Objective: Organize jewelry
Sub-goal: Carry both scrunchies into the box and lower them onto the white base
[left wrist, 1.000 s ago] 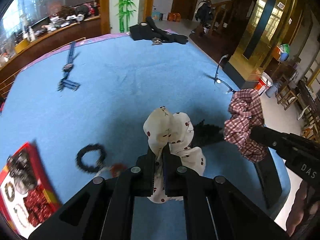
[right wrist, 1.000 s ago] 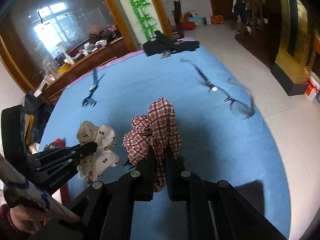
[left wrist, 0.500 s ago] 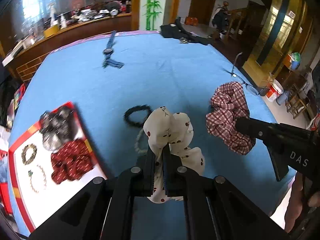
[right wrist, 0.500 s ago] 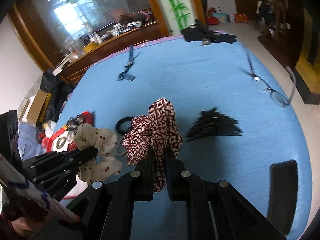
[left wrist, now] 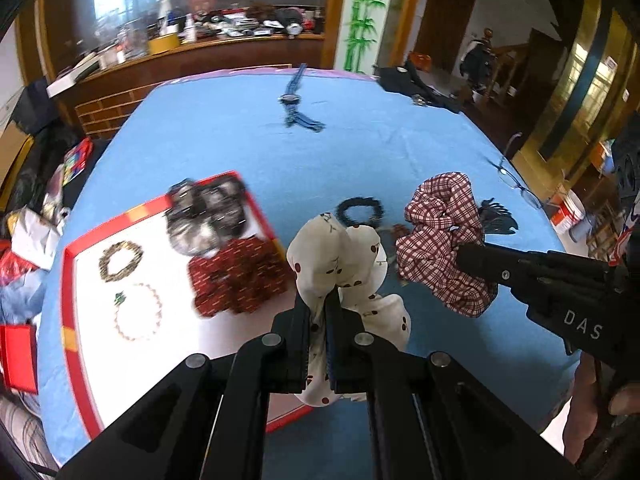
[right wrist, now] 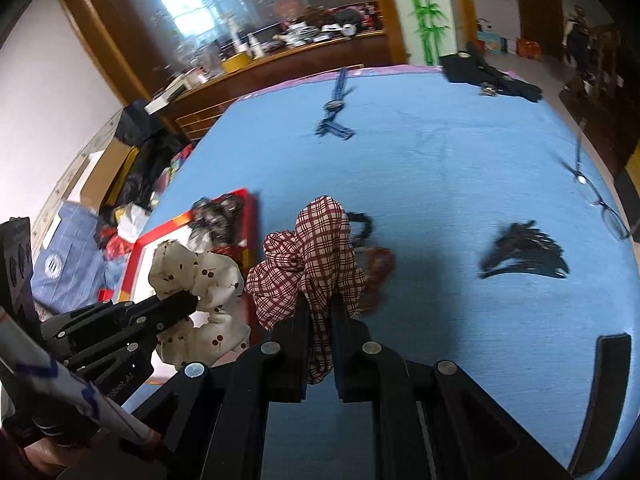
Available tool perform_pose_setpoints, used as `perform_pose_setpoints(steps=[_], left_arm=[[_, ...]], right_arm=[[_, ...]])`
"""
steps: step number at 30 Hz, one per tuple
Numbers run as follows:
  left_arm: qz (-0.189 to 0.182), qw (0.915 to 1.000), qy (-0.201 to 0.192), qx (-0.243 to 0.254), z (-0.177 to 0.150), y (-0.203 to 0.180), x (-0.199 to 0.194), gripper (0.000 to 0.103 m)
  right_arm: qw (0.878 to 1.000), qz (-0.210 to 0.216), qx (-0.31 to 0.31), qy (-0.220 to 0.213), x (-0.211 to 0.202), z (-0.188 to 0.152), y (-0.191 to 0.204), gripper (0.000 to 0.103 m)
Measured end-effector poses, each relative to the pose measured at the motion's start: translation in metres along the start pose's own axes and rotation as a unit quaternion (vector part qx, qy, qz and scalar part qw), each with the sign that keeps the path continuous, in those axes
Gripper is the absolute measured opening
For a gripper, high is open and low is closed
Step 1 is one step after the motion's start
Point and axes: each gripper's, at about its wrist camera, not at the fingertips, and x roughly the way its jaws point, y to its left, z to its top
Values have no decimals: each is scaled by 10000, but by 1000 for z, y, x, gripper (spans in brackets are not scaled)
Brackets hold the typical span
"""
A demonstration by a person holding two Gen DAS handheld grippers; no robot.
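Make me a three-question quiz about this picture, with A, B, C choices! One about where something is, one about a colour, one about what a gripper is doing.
1. Where is the blue wristwatch?
A. In the tray
B. On the far part of the blue tablecloth
C. In a gripper

2. What colour is the rim of the flat white tray?
A. Red
B. Green
C. Black

3. What is the left gripper doing?
A. Hanging open
B. Clamped on the cream cherry-print fabric scrunchie
C. Holding eyeglasses

Answers:
1 B: it lies alone far across the cloth.
2 A: a red border frames it.
3 B: cream fabric bunches between its closed fingers, while the right gripper pinches the red-and-white plaid fabric scrunchie.
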Motion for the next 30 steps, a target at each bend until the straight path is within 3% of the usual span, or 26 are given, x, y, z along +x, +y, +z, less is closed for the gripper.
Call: perform_pose_setpoints(steps=[14,20,30], left_arm=[[465,9966,40,-676,-41,97,-26,6],[602,9938,182,-914,-59,133,-23,6],[617,9923,452,-972,-71,160,-3,6]], right_arm=[[9940,539,-805,514,45,-14,98,11],[9905,629,-890,837,70,-22,119,11],[9871,541,-620,1374,109,-30,125,12]])
